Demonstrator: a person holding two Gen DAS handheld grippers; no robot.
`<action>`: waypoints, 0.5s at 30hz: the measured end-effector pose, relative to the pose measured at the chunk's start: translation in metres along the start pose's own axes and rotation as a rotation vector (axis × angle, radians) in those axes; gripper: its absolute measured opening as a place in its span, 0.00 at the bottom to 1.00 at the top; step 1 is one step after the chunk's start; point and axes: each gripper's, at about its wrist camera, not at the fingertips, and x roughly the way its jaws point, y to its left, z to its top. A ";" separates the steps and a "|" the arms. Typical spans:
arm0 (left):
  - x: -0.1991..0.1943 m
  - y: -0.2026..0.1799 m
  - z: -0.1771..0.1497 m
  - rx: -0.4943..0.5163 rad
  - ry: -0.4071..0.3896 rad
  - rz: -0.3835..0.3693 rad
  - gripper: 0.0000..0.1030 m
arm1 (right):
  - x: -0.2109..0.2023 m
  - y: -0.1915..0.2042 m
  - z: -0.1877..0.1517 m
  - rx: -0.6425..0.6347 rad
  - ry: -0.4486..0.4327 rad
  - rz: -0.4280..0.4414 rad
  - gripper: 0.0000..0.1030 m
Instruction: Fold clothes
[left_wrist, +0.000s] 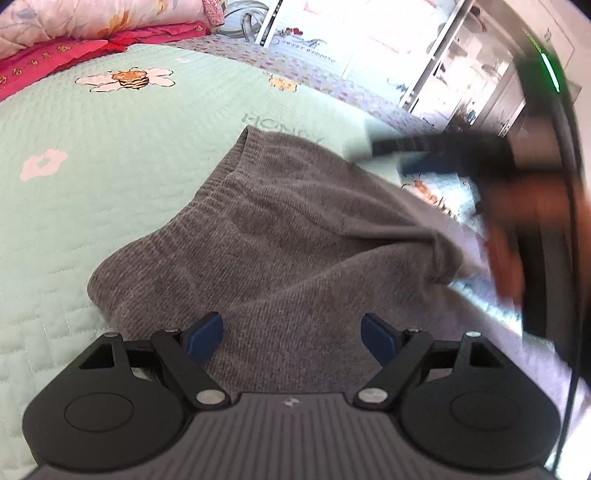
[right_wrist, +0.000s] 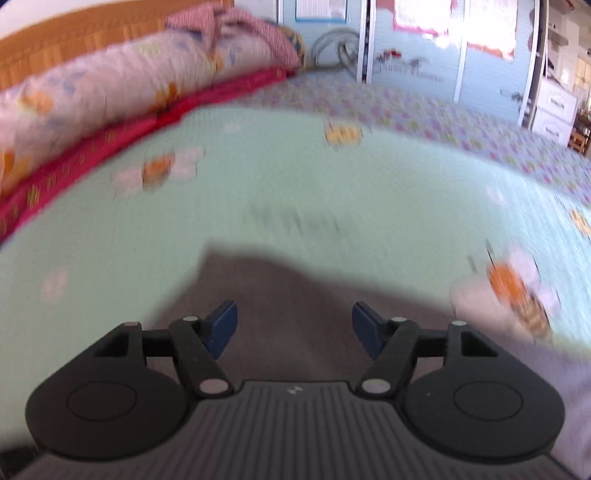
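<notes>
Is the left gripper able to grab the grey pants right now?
Probably yes. The left gripper is open right over the grey pants, and nothing lies between them; the right gripper is off to the side.

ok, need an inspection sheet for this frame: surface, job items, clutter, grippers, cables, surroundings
surface: bed with mint quilt, flower and bee print, mostly bare.
job's things: grey garment lies rumpled on the quilt, ribbed waistband toward the far side, not yet neatly folded.
clutter: floral duvet rolled over a red blanket along the headboard edge.
grippers: left gripper open above the garment, nothing between its pads; right gripper open over the garment's edge, empty, view blurred.
cables: black cable hangs along the right gripper's side in the left wrist view.
surroundings: light blue wardrobe, white drawers at far right.
</notes>
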 end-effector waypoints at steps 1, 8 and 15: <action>-0.003 -0.002 0.000 -0.004 -0.015 -0.018 0.82 | -0.007 -0.003 -0.015 -0.004 0.006 -0.021 0.68; -0.003 -0.030 -0.015 0.136 -0.029 -0.088 0.82 | -0.068 0.004 -0.087 0.051 -0.166 -0.030 0.68; 0.005 -0.043 -0.037 0.256 0.016 -0.016 0.82 | -0.025 0.014 -0.096 0.032 -0.017 0.050 0.59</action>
